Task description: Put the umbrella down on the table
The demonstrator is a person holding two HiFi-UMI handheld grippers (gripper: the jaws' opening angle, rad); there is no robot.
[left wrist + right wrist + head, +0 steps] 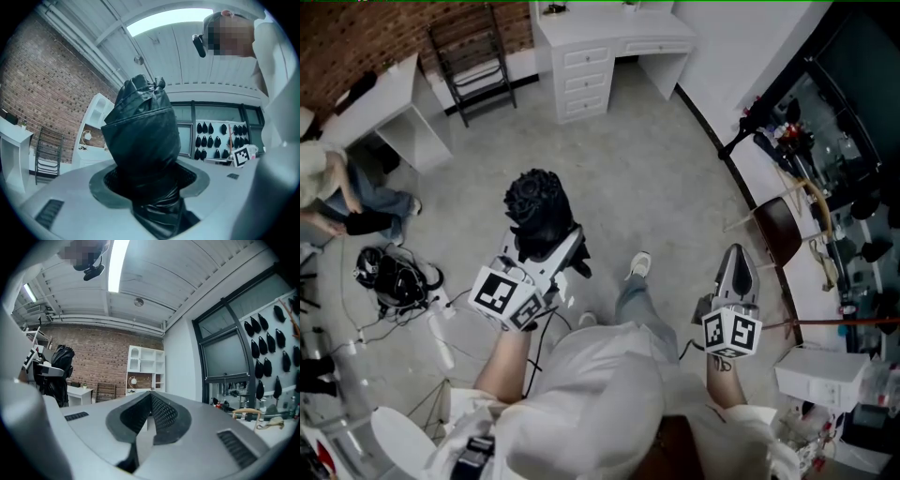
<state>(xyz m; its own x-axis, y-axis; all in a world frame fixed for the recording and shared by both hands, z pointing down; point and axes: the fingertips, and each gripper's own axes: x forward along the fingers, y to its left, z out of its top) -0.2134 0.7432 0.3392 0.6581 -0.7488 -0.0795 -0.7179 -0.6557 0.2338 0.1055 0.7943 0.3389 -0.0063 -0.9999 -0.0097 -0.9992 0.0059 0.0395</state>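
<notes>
Left claw (150,187) is clamped on the folded black umbrella (140,140), its pads gripping slick fabric. Right claw (149,408) is closed and empty. The umbrella hangs over the floor (656,178), well apart from the white tabletop (581,26). Risk: loose fabric could slide between the pads, dropping the umbrella short.

Light: bright, even, from ceiling lamp (114,266).
Glare: white bloom around lamp.
Edges: fisheye bending, dark corners.

umbrella (538,208) in left claw (557,246), right claw (738,255) well right, desk (581,31) beyond
</notes>
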